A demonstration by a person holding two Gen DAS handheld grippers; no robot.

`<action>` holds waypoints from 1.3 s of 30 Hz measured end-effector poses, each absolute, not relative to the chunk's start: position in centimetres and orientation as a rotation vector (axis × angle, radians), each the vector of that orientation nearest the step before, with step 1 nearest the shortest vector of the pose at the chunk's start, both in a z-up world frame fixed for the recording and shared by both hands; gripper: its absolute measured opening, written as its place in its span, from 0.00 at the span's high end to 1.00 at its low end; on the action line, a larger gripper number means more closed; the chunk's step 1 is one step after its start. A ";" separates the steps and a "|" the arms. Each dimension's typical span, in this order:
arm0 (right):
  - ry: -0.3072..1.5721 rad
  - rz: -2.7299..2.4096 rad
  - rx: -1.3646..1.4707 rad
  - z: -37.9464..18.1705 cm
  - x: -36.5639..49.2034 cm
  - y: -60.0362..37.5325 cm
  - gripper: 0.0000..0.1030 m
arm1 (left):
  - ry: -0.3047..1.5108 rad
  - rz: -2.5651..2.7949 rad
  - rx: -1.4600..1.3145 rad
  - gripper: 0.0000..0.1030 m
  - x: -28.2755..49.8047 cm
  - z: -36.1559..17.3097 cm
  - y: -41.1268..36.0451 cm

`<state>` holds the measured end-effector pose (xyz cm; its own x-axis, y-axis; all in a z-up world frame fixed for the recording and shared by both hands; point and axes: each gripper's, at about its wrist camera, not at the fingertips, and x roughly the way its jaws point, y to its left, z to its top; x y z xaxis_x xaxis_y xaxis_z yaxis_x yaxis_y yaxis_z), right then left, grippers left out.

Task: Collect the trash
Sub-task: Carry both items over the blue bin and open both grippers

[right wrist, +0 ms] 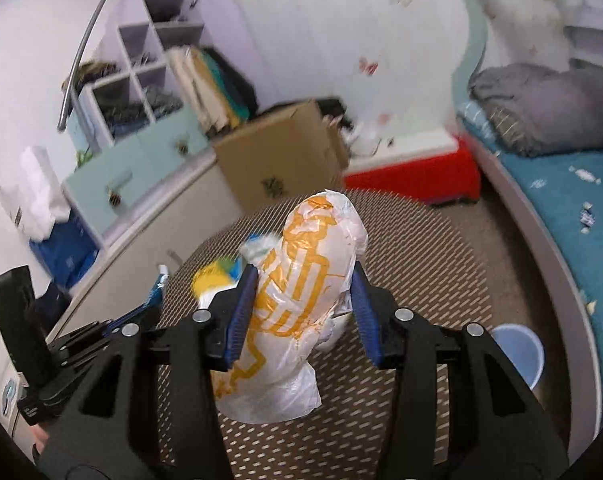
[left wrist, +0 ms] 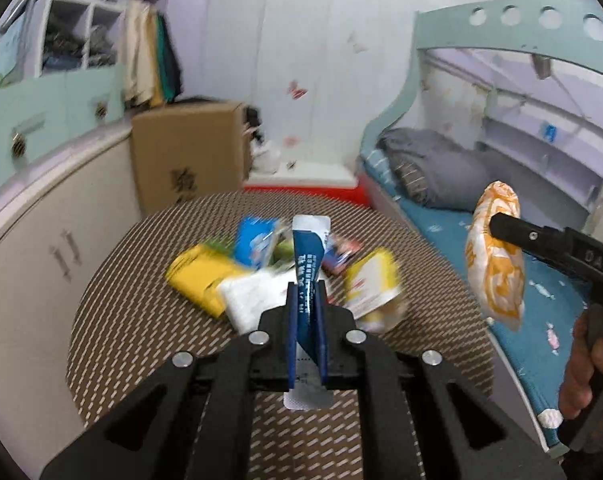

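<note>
My left gripper (left wrist: 306,300) is shut on a long blue and white sachet (left wrist: 307,264), held upright above the round brown patterned table (left wrist: 141,340). Below it lie several wrappers: a yellow packet (left wrist: 199,276), a white one (left wrist: 249,300), a light blue one (left wrist: 255,242) and a yellow and white one (left wrist: 371,280). My right gripper (right wrist: 303,284) is shut on a puffy white bag with orange print (right wrist: 301,300), lifted off the table. The same bag (left wrist: 495,256) shows at the right of the left wrist view. The left gripper (right wrist: 157,292) appears at the lower left of the right wrist view.
A light blue bucket (right wrist: 517,354) stands on the floor right of the table. A cardboard box (left wrist: 185,156) and a red bin (right wrist: 413,178) stand behind the table. A cabinet (left wrist: 53,216) runs along the left, a bed (left wrist: 441,224) with grey bedding along the right. A person's hand (left wrist: 585,364) holds the right gripper.
</note>
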<state>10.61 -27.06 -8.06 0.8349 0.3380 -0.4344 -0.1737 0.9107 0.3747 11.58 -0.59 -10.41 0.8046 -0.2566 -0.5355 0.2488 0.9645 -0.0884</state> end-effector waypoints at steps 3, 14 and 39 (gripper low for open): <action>0.480 0.232 0.339 -7.3 10.5 -29.6 0.56 | 0.545 -0.334 -0.006 0.93 12.2 -8.7 -3.7; 0.389 0.024 0.368 -5.7 10.0 -40.9 0.55 | 0.513 -0.528 0.048 0.93 14.8 -6.2 -17.0; 0.910 -0.239 0.658 -31.1 20.5 -58.7 0.54 | 1.197 -0.686 0.318 0.90 29.0 -28.4 -43.4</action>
